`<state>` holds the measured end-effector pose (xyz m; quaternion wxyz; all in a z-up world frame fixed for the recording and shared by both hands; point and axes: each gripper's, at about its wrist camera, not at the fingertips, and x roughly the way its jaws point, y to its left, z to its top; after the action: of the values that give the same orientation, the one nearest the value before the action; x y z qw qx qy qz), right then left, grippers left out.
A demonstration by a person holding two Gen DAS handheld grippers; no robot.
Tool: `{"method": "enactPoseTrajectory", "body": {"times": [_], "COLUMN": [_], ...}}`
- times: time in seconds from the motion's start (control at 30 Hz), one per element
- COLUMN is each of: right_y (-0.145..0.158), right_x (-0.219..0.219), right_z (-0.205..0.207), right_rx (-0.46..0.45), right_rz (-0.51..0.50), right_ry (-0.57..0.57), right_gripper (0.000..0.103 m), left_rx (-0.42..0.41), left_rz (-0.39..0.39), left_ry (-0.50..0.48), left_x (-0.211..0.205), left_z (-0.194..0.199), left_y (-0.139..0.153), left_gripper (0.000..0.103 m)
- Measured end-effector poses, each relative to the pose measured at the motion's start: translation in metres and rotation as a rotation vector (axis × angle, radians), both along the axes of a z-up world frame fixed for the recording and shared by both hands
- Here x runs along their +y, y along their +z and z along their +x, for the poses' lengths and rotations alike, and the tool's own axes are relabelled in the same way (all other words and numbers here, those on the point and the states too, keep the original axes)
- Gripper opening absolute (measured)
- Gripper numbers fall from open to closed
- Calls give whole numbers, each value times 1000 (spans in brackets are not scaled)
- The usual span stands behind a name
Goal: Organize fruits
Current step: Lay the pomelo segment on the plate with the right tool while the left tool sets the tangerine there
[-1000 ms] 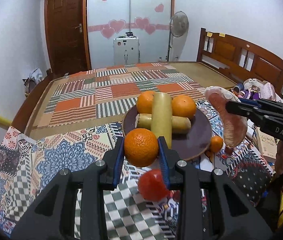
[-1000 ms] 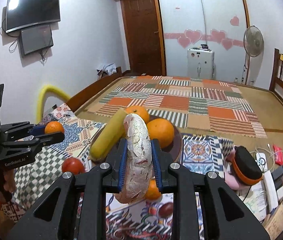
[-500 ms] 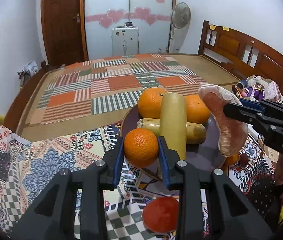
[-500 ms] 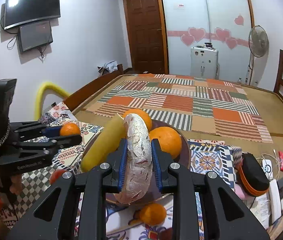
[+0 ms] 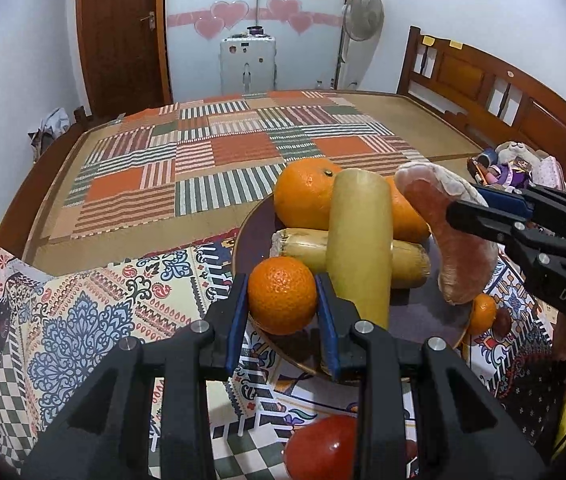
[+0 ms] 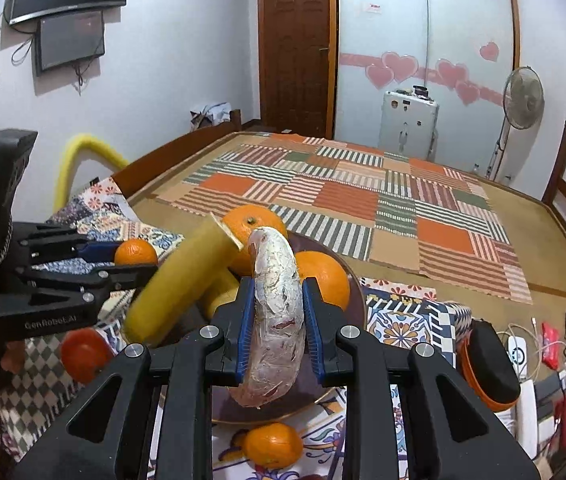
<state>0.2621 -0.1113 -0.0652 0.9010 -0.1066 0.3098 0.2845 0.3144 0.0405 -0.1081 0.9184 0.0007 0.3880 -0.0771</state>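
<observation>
- The small orange [image 5: 282, 295] sat clamped between the blue pads of the left gripper [image 5: 283, 304], held over the near rim of the dark plate [image 5: 250, 236].
- The pomelo wedge [image 6: 277, 320] was pinched upright in the right gripper [image 6: 277, 330], hanging above the right side of the same plate.
- On the plate lay two big oranges [image 5: 305, 199] at the back and two pale yellow-green stalks [image 5: 359, 248] crossed over one another, so free room was mostly at the near and right edges.
- The step in hand looked like carrying both pieces in for placing on the plate; neither appeared to be resting on it.
- Next, each piece probably needed lowering into a bare patch, clear of the stalks, before the pads parted; the round orange might roll off the rim.
- A tomato [image 5: 323, 446] and another small orange [image 6: 273, 444] lay on the patterned cloth [image 5: 83, 320] just beside the plate, likely waiting.
</observation>
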Motion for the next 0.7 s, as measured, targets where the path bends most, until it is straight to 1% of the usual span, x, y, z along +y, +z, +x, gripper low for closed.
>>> {"method": "enactPoseTrajectory", "body": {"times": [0.2, 0.37, 0.43, 0.5, 0.63, 0.7], "right_y": [-5, -4, -2, -3, -3, -2], "right_x": [6, 5, 6, 7, 7, 4], "right_z": [1, 1, 1, 2, 4, 3], "right_rx": [2, 3, 5, 6, 2, -9], "right_rz": [-30, -32, -34, -38, -49, -50], "right_ry": [5, 5, 3, -1, -17, -28], "right_gripper": [22, 22, 23, 23, 26, 31], "left_rx": [12, 18, 21, 16, 11, 4], "left_rz": [3, -1, -10, -18, -2, 13], "left_ry": [-4, 6, 12, 20, 16, 19], "left_x": [-2, -1, 2, 4, 3, 2], "left_z": [4, 5, 6, 5, 2, 0], "left_y": [-4, -5, -5, -4, -3, -1], "left_gripper": [33, 33, 37, 47, 48, 48]}}
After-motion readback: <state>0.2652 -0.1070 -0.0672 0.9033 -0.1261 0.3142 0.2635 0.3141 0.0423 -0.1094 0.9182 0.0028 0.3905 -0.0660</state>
